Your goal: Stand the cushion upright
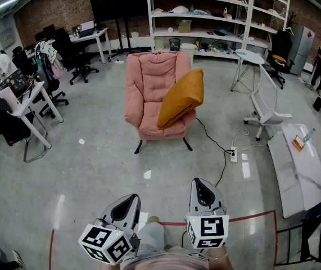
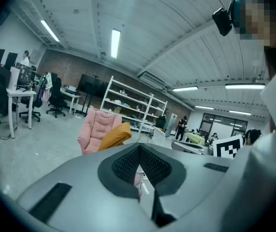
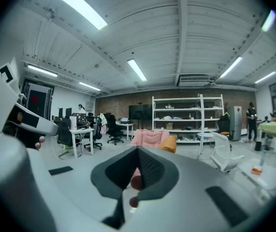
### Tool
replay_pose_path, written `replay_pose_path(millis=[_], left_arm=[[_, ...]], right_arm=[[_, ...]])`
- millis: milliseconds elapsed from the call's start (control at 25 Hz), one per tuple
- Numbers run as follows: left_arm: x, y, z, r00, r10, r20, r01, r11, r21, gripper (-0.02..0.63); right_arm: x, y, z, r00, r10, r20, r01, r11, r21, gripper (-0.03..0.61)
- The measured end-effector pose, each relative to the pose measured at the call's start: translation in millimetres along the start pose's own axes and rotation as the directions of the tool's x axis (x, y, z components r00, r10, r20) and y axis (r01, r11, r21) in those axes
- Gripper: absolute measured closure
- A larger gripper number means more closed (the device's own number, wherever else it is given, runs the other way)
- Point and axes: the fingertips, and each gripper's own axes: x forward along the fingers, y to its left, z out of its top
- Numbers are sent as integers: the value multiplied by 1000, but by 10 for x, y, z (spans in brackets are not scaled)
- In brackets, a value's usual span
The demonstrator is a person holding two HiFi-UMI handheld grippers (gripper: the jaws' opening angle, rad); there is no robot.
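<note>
My left tongs (image 1: 127,200) and right tongs (image 1: 201,185) are sitting closed and empty, well apart from the orange cushion (image 1: 181,97), which is leaning tilted on the pink armchair (image 1: 149,75). By pinching only a corner, I am likely risking it flopping or sliding off the seat.

The cushion (image 1: 182,98) is mustard orange, plump and square. It rests on the seat of the pink armchair (image 1: 152,89), propped on one edge, leaning tilted against the chair's right-hand arm, its top corner poking above that arm.
</note>
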Motion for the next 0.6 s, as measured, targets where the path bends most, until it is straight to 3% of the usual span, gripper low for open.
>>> replay_pose_path(millis=[200, 600], left_arm=[[220, 100, 40, 1000, -20, 13, 20, 1000, 0, 615], [948, 680, 342, 996, -80, -42, 82, 996, 41, 615]], right_arm=[[142, -108, -40, 1000, -26, -10, 27, 1000, 12, 563], [887, -161, 125, 995, -95, -19, 95, 995, 28, 563]])
